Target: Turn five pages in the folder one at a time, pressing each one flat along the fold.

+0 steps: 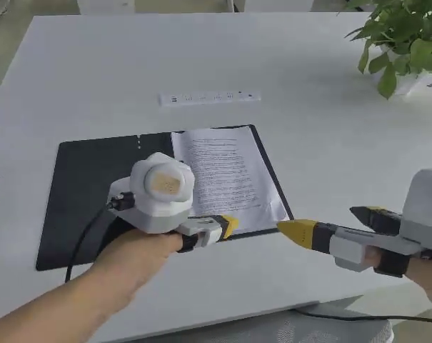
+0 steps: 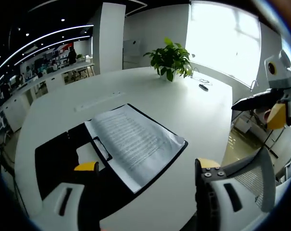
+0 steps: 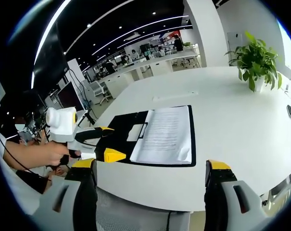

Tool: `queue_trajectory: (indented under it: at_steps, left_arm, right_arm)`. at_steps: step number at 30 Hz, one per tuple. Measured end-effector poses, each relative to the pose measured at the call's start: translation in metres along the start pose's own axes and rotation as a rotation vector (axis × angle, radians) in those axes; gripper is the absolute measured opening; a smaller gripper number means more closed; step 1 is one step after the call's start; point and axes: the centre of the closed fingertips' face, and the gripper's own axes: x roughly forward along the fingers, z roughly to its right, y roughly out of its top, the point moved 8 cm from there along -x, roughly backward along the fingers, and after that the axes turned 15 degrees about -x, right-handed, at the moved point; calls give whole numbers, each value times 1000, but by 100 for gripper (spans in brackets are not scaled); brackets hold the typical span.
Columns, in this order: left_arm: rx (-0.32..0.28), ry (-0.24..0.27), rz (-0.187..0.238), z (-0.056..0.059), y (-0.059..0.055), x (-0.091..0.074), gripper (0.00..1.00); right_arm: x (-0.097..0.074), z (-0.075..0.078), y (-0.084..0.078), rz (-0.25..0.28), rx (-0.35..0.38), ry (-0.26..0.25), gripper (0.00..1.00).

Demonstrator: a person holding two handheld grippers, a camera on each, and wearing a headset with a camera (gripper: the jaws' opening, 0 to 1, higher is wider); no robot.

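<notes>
The folder (image 1: 94, 186) lies open and flat on the white table (image 1: 330, 128), its black inner cover bare on the left and a stack of printed pages (image 1: 223, 175) on the right. The top sheet's near right corner seems to curl up slightly, though it is hard to be sure. The left gripper (image 1: 219, 230) hangs over the folder's near edge, jaws spread wide. The right gripper (image 1: 330, 221) sits off to the right, clear of the pages, jaws also wide apart. Beyond the folder lie a white power strip (image 1: 210, 96) and a potted plant (image 1: 405, 43).
</notes>
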Motion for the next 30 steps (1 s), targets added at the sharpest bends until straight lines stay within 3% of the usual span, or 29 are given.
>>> queue_trajectory:
  at_steps: [4, 10, 16, 19, 30]
  left_arm:
    - [55, 3, -10, 6, -1, 25, 79]
    - [74, -5, -11, 13, -3, 55, 78]
    - [76, 1, -16, 15, -7, 86, 77]
    - [81, 3, -7, 16, -8, 97, 75]
    - [97, 30, -46, 19, -21, 131, 69]
  right_arm:
    - [3, 6, -2, 11, 9, -10, 93]
    - [11, 20, -5, 58, 42, -33, 90]
    - [21, 30, -14, 52, 61, -36, 89]
    - [25, 34, -19, 54, 72, -39, 89]
    - [41, 44, -33, 60, 120, -50, 87]
